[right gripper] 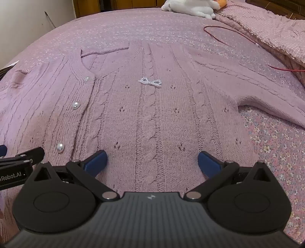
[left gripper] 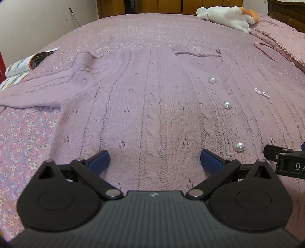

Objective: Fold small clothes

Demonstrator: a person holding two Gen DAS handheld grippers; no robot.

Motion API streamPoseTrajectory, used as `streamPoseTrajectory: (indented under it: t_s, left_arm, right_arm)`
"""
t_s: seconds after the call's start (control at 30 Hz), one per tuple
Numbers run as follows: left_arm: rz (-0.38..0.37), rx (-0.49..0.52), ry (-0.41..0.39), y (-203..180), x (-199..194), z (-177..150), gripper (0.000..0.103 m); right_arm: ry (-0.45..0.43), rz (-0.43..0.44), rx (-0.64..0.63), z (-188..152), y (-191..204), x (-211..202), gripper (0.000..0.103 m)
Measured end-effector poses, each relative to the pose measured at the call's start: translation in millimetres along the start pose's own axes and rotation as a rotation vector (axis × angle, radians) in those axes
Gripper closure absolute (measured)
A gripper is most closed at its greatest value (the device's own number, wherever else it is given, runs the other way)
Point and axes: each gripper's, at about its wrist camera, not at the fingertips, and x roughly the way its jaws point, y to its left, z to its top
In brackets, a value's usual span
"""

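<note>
One lilac cable-knit cardigan lies spread flat, front up, on a bed covered by a pink floral bedspread, and it fills the middle of both views. Its two sleeves run outward: one toward the left edge of the left wrist view, the other toward the right edge of the right wrist view. Three pearl buttons show along the placket at the right of the left wrist view; the right wrist view also shows three, at its left. One small beaded bow sits on the chest, clear at the centre of the right wrist view and only a faint trace at the far right of the left one.

The left gripper has its two blue-padded fingers spread wide apart over the cardigan's lower part, nothing clamped between them. The right gripper stands the same, jaws wide, empty, above the knit.

Each view catches the other tool at its edge: the letters "DA" read at the right edge of the left wrist view, and "Robot.AI" at the left edge of the right one.

One open magazine lies at the upper left, well seen only in the left wrist view. One white plush toy rests at the top right of both views. One red cord loops at the upper right, seen best from the right wrist.
</note>
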Motion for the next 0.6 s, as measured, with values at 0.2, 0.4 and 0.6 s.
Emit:
streamPoseTrajectory:
  t_s: [0.2,0.4,0.6]
  left_arm:
    - [0.000,0.003,0.013,2.6,4.8,-0.1,0.000]
    - [0.005,0.006,0.022,0.3,3.3,4.3,0.000]
    - [0.003,0.006,0.030,-0.5,2.2,5.6,0.000]
  right_arm:
    - [-0.001,-0.003,-0.002,2.2,1.4,0.8,0.000]
    - [-0.002,0.000,0.000,1.2,0.7,-0.9,0.000]
    - [-0.001,-0.002,-0.003,2.1,1.7,-0.5,0.000]
